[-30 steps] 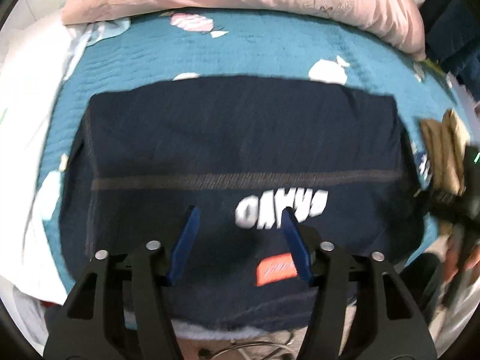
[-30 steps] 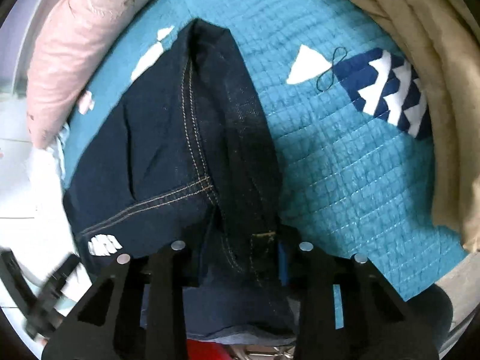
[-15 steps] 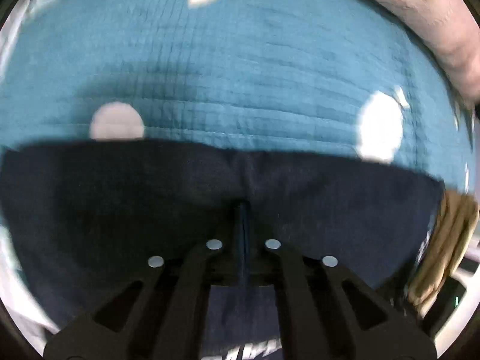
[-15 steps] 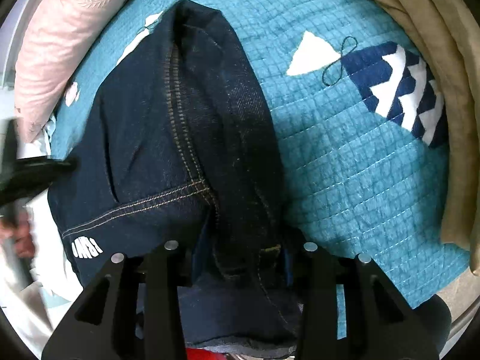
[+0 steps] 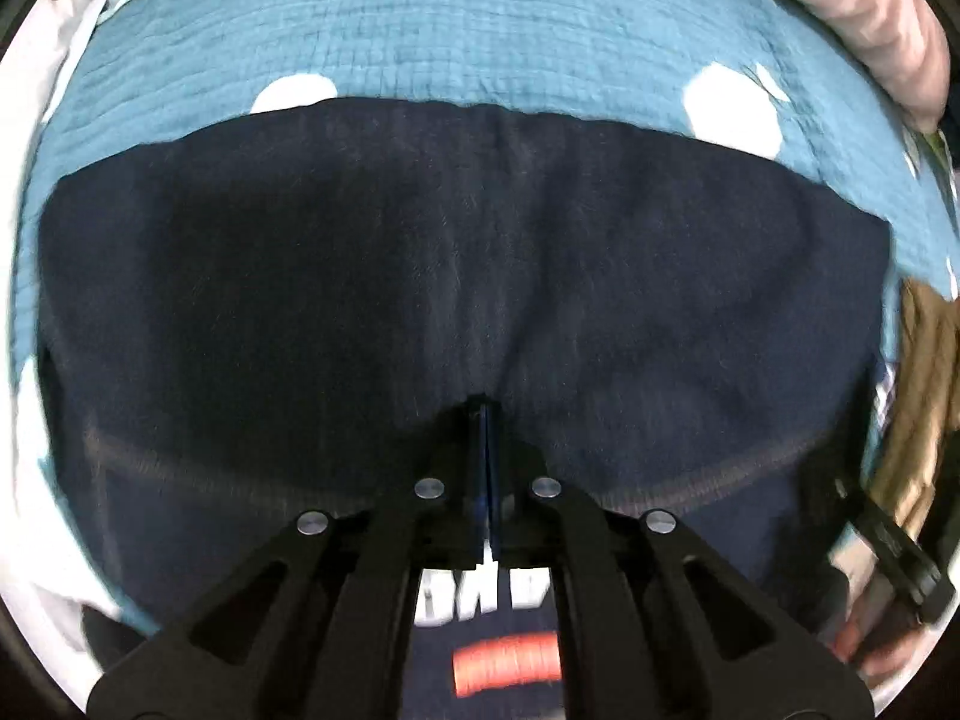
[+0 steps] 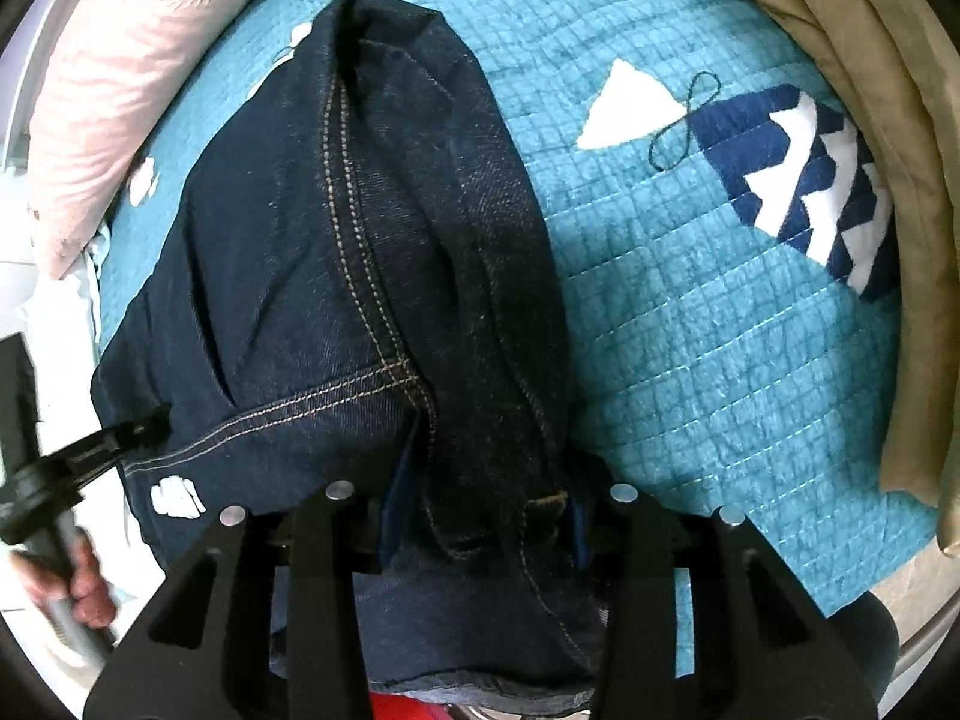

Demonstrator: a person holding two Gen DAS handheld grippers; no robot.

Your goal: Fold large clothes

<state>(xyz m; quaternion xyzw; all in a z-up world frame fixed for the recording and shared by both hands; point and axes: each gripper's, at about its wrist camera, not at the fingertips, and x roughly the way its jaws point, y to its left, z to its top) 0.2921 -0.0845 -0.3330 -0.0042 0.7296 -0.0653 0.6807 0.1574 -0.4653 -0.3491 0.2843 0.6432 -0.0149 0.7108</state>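
Left wrist view
Left gripper (image 5: 486, 420): jaws fully together, tips pressed onto the dark jeans (image 5: 456, 276); no fabric visible between them.
Jeans: lay folded on the teal quilt (image 5: 468, 30).

Right wrist view
Right gripper (image 6: 483, 480): 2 fingers clamped a thick fold of jeans (image 6: 360, 252).
Tan garment (image 6: 888, 120): well apart on the quilt (image 6: 690, 330).
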